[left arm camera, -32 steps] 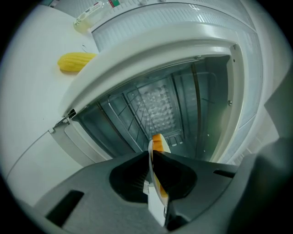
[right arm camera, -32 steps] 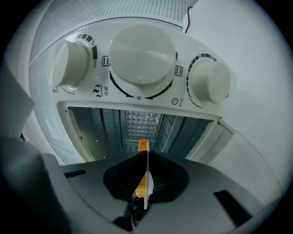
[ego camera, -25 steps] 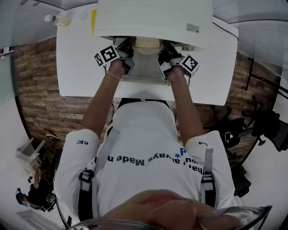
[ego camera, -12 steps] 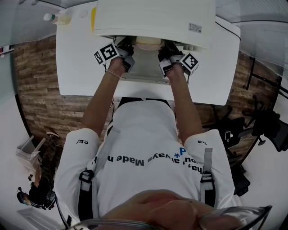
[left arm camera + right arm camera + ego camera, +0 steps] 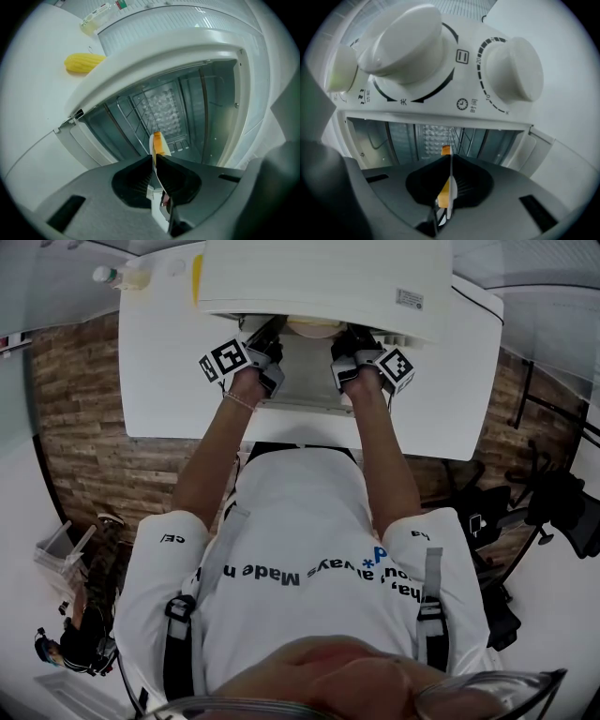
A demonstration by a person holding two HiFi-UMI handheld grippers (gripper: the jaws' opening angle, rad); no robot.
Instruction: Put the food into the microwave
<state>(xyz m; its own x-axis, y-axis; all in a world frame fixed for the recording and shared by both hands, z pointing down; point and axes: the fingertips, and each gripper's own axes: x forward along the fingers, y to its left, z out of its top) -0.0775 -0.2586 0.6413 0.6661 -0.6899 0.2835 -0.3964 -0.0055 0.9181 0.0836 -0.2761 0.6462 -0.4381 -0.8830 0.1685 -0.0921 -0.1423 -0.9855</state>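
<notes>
A pale plate [image 5: 314, 328] hangs level in the mouth of the white microwave [image 5: 319, 277], half hidden under the microwave's top. My left gripper [image 5: 270, 345] is shut on the plate's left rim and my right gripper [image 5: 341, 348] on its right rim. In the left gripper view my left gripper [image 5: 155, 159] pinches a thin white edge with an orange patch [image 5: 158, 143], with the microwave's metal cavity [image 5: 187, 103] behind it. In the right gripper view my right gripper [image 5: 450, 165] pinches the same kind of rim [image 5: 446, 151] below the control knobs [image 5: 403, 37]. The food on the plate is hidden.
The microwave door [image 5: 305, 390] lies folded down toward the person, under both grippers. A wire rack [image 5: 140, 117] sits inside the cavity. A yellow corn cob [image 5: 83, 62] and a clear bottle [image 5: 99, 15] lie on the white table [image 5: 159, 362] left of the microwave.
The plate has slid a little deeper under the microwave's top, and both grippers have shifted slightly with it, still shut on its rim.
</notes>
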